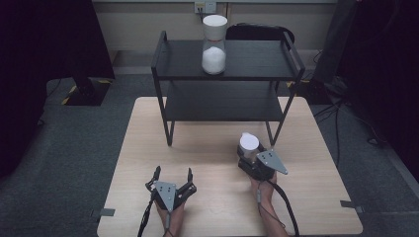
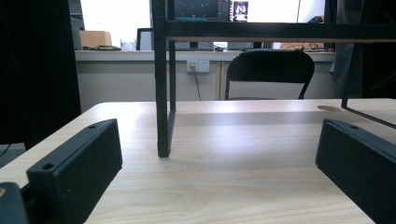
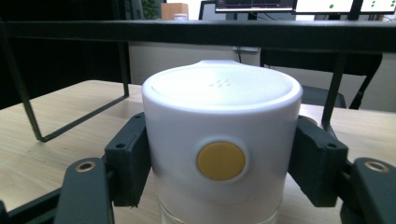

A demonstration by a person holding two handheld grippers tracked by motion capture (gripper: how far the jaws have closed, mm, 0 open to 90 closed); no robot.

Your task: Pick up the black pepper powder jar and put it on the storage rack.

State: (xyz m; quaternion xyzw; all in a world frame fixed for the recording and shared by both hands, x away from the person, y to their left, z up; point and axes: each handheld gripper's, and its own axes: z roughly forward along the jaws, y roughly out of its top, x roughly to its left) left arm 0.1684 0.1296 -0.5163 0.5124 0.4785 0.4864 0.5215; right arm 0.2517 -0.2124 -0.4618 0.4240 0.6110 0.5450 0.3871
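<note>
A white-lidded jar [image 1: 248,143] with a yellow round button [image 3: 221,161] stands on the wooden table [image 1: 207,148], just in front of the shelf's right legs. My right gripper [image 1: 249,154] is shut on it, the black pads [image 3: 128,158] pressing both sides of the lid [image 3: 219,107]. A second jar [image 1: 214,44], with a white lid and white contents, stands upright on the top board of the black two-tier shelf [image 1: 257,61]. My left gripper [image 1: 173,173] rests at the table's front left, open with nothing between its jaws [image 2: 219,163]. It faces the shelf's left leg [image 2: 162,93].
The shelf takes up the table's far half; its top bar [image 3: 187,30] crosses above the held jar. A black chair [image 1: 259,32] stands behind the table. Cables [image 1: 341,108] lie on the floor at right, and a dark stand base [image 1: 84,91] sits at left.
</note>
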